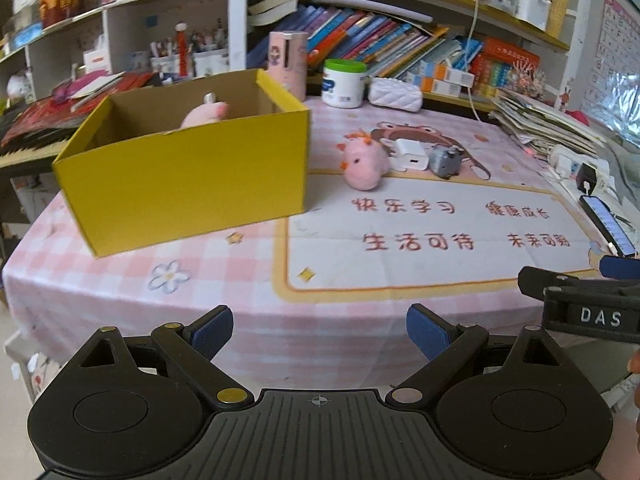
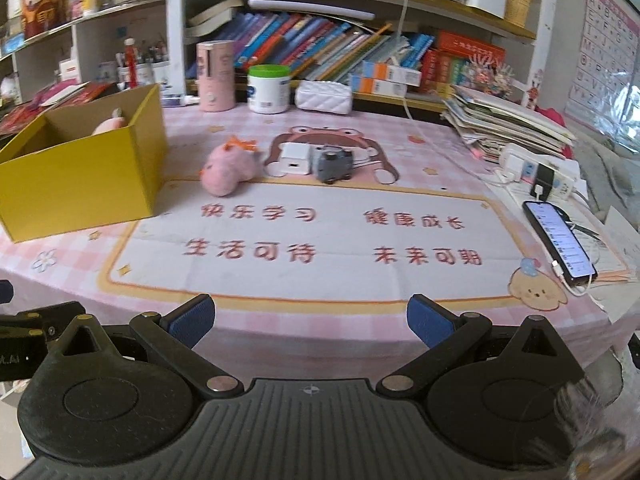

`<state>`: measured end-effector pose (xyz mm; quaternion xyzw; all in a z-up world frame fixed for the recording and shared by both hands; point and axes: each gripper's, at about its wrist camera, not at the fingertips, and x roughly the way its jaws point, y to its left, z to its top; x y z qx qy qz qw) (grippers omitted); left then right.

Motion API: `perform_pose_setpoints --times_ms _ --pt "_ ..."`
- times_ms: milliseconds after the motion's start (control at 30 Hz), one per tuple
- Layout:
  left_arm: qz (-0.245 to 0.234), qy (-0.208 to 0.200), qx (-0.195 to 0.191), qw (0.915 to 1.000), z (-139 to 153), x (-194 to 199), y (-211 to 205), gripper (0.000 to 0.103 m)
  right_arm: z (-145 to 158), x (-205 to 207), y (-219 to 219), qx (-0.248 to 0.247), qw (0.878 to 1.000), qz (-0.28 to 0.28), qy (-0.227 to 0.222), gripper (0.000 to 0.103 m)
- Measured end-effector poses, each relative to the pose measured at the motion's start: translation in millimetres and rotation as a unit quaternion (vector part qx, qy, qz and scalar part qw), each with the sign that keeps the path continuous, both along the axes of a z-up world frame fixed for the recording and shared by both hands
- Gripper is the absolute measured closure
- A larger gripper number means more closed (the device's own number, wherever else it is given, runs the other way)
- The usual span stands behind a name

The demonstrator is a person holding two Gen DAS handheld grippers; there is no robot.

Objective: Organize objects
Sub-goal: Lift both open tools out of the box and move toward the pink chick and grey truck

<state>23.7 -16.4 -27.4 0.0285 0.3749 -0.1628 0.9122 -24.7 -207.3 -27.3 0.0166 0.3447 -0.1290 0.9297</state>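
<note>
A yellow cardboard box [image 1: 188, 184] [image 2: 76, 184] stands open-topped on the left of the table, with a pink soft toy [image 1: 204, 114] [image 2: 110, 125] inside. A pink plush pig [image 1: 366, 162] [image 2: 230, 168] lies on the tablecloth beside the box. Next to it sit a white charger block [image 1: 412, 154] [image 2: 296, 158] and a small grey toy [image 1: 444, 160] [image 2: 332, 164]. My left gripper [image 1: 320, 330] hangs open at the table's near edge, nothing between its fingers. My right gripper [image 2: 310, 320] is likewise open and empty, and its body shows at the right edge of the left wrist view.
A lit phone [image 2: 560, 240] on a cable lies at the right edge, near a power strip [image 2: 540, 172] and a stack of papers [image 2: 508, 120]. A pink cylinder [image 2: 216, 76], a green-lidded jar [image 2: 268, 88] and a white quilted pouch [image 2: 324, 96] line the back before bookshelves.
</note>
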Motion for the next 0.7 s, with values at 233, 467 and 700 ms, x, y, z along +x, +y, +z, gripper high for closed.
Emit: perform_pose_setpoints --times_ms 233,467,700 --pt "0.013 -0.003 -0.008 0.9999 2 23 -16 0.008 3 28 -21 -0.002 1.000 0.003 0.003 0.000" --pt "0.031 -0.001 -0.013 0.9994 1 52 -34 0.008 5 64 -40 -0.009 1.000 0.026 0.007 0.000" --pt "0.035 0.000 -0.014 0.9993 1 77 -61 0.008 6 97 -67 -0.010 0.999 0.033 0.010 0.000"
